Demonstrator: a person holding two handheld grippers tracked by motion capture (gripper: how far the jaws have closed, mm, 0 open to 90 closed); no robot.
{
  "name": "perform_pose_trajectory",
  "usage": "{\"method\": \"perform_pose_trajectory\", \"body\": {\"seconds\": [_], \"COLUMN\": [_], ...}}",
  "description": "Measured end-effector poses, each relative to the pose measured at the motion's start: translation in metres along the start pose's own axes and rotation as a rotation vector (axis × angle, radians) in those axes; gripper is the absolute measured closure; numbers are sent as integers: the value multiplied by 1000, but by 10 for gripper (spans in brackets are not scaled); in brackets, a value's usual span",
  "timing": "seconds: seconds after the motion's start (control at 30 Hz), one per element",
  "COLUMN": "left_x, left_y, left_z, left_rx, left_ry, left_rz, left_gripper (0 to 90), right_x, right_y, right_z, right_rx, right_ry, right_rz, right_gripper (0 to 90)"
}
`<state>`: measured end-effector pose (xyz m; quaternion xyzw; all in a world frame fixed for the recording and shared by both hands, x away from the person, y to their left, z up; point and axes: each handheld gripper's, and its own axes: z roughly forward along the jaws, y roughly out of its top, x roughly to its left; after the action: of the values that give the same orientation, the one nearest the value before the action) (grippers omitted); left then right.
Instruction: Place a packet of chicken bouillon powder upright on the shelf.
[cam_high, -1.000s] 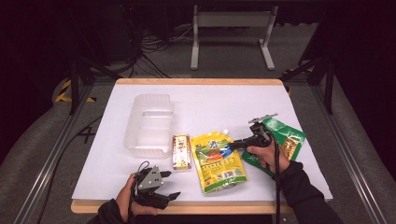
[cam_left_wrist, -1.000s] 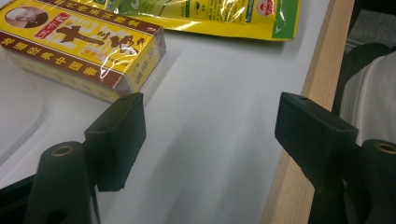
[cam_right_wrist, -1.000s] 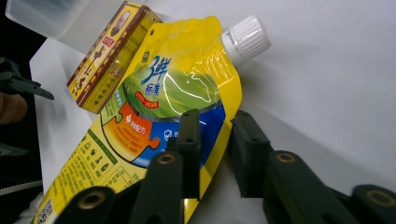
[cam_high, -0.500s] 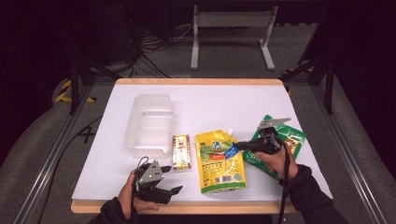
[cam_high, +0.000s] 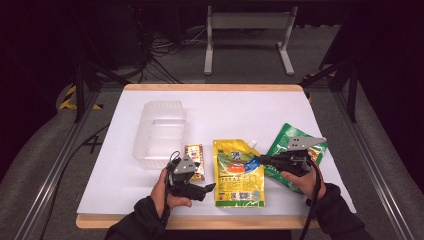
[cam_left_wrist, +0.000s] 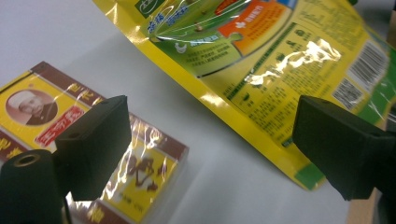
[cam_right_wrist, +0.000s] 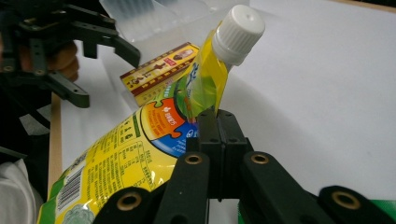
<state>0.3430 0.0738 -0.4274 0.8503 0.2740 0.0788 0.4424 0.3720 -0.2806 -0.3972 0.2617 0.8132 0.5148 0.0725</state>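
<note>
A white table (cam_high: 220, 107) holds a yellow spouted pouch (cam_high: 238, 172) near its front edge. The right gripper (cam_right_wrist: 217, 126) is pinched closed on the pouch's edge just below its white cap (cam_right_wrist: 238, 29). The left gripper (cam_left_wrist: 210, 140) hovers with jaws wide apart, holding nothing, between the pouch and a small yellow packet (cam_left_wrist: 70, 135).

A glossy yellow plastic pouch (cam_high: 239, 172) throws back bright glare along its crinkled film, topped by a ribbed white plastic cap (cam_right_wrist: 239, 34). Beside it, a small packet (cam_high: 194, 158) wrapped in shiny clear film shows wrinkles and highlights over its printed yellow and brown face. A green foil-like bag (cam_high: 283, 142) gleams at its edges. The tray (cam_high: 158, 131) is cloudy, translucent plastic, ridged and faintly shiny. A smooth, matt white sheet covers the table (cam_high: 215, 88), whose pale wooden edge shows bare. The left gripper (cam_left_wrist: 210, 140) carries matt black, faintly grainy pads; the right gripper (cam_right_wrist: 217, 123) is matt black plastic with brass-coloured metal rivets.
</note>
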Motion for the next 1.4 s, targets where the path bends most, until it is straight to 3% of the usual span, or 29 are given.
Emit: {"method": "perform_pose_trajectory", "body": {"seconds": [0.1,0.17,0.27,0.5,0.53,0.57,0.67,0.87,0.9,0.97,1.03,1.07,1.2,1.4], "left_x": [2,6,10,11,11,13,16,16,15,12,14,17,19,17], "left_y": [8,10,13,19,19,21,22,28,29,32,32,32,33,37], "left_z": [12,21,27,22,22,23,23,18,16,13,8,4,-3,-9], "left_rx": [-11,-5,-14,-63,-63,-74,-84,-132,-143,-166,-188,-213,-245,-266], "left_ry": [-20,-47,-71,-85,-85,-89,-92,-151,-165,-139,-130,-146,-148,-165], "left_rz": [9,-14,-18,7,7,-26,-42,-28,1,20,14,3,22,65], "left_gripper": [117,116,123,296,287,250,186,154,180,254,373,439,673,810], "right_x": [4,7,10,13,14,15,18,22,23,26,26,25,21,17], "right_y": [-1,1,3,6,6,7,9,15,16,17,17,18,17,17], "right_z": [-7,-9,-10,-12,-12,-12,-14,-20,-21,-23,-25,-26,-28,-29], "right_rx": [-45,-52,-76,-104,-105,-116,-119,-157,-164,-166,-170,-171,-162,-162], "right_ry": [28,29,41,52,50,54,54,69,71,64,61,56,35,34], "right_rz": [-28,-52,-69,-89,-94,-105,-121,-137,-144,-161,-157,-154,-140,-128], "right_gripper": [900,900,900,900,900,900,900,900,900,900,900,900,900,900]}}
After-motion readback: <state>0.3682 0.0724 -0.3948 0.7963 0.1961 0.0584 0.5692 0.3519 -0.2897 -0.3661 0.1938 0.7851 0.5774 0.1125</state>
